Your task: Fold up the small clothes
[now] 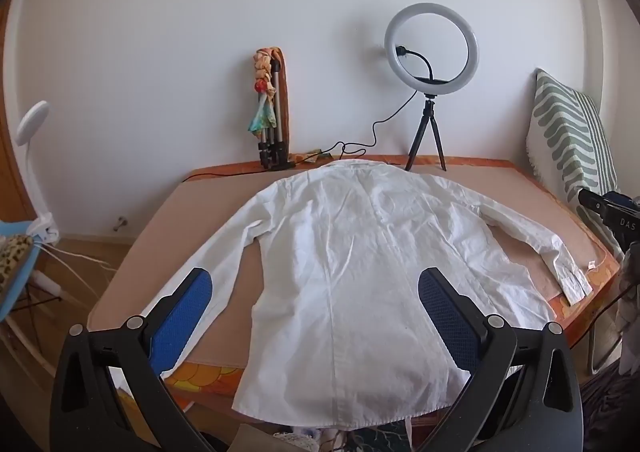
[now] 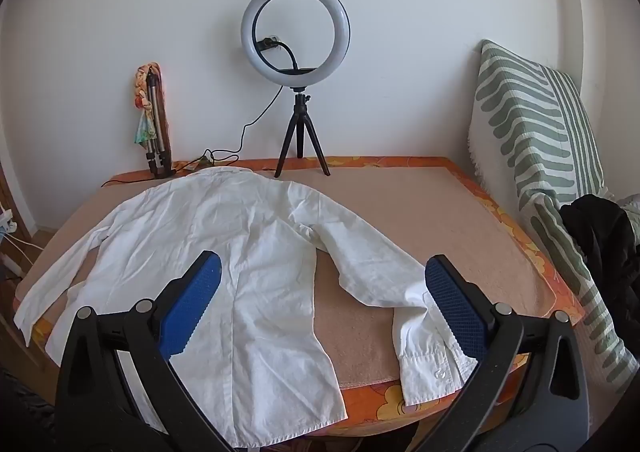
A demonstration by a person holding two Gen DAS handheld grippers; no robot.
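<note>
Left tongs (image 1: 314, 294) and right tongs (image 2: 322, 284) both gape wide, gripping nothing, above the near hem. White shirt (image 1: 352, 252) lies flat, back up, on the desk (image 2: 460, 220). Long axis runs collar-far to hem-near, sleeves angled outward; right cuff (image 2: 428, 364) sits at the near edge.

On my left gripper (image 1: 314, 292) I see two black plastic arms with triangular cut-outs, and round silver screws at the joints. Its fingers (image 1: 184, 310) carry bright blue pads with a fine dotted texture. My right gripper (image 2: 324, 292) looks the same: black frame, silver screws, and blue textured fingers (image 2: 454, 302), one with a toothed edge.
</note>
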